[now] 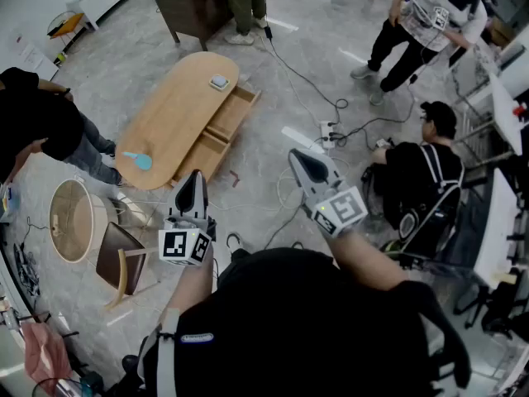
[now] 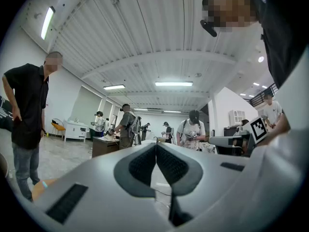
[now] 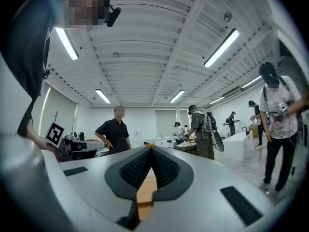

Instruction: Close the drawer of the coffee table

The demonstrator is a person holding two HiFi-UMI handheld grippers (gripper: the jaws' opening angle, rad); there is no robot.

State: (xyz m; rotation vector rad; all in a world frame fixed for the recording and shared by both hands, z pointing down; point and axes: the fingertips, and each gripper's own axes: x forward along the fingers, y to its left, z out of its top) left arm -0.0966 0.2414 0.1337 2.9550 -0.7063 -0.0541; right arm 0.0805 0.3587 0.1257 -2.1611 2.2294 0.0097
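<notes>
**Drawer [image 1: 227, 122] out; both grippers shut, well short of the table**

Head view: oval, light-wood coffee table [image 1: 178, 114] on a grey marbled floor, long axis running diagonally from lower left to upper right. The drawer is pulled out of the long side that faces the picture's right, with its inside open to view and split by cross pieces.

On the table top: small pale square item [image 1: 219, 82] near the far end, teal item [image 1: 139, 160] near the near end. I cannot identify either.

Left gripper [image 1: 196, 175]: held in front of the person, marker cube [image 1: 184, 246] towards the camera, tips pointing at the near end of the table but well apart from it. In the left gripper view, the left gripper [image 2: 156, 148] has its pads pressed together tip to tip.

Right gripper [image 1: 295, 154]: held further right, over bare floor to the right of the drawer and apart from it. In the right gripper view, the right gripper [image 3: 150, 151] has its jaws together in the same way. A strip of pale wood shows through the slot below the pads; I cannot tell whether it is table top or drawer.

Surroundings: round woven basket [image 1: 73, 220] and wooden stool [image 1: 124, 263] left of the near end; power strip [image 1: 326, 131] with cables on the floor to the right. A person in black [image 1: 421, 188] crouches at right, and others stand around the edges.
</notes>
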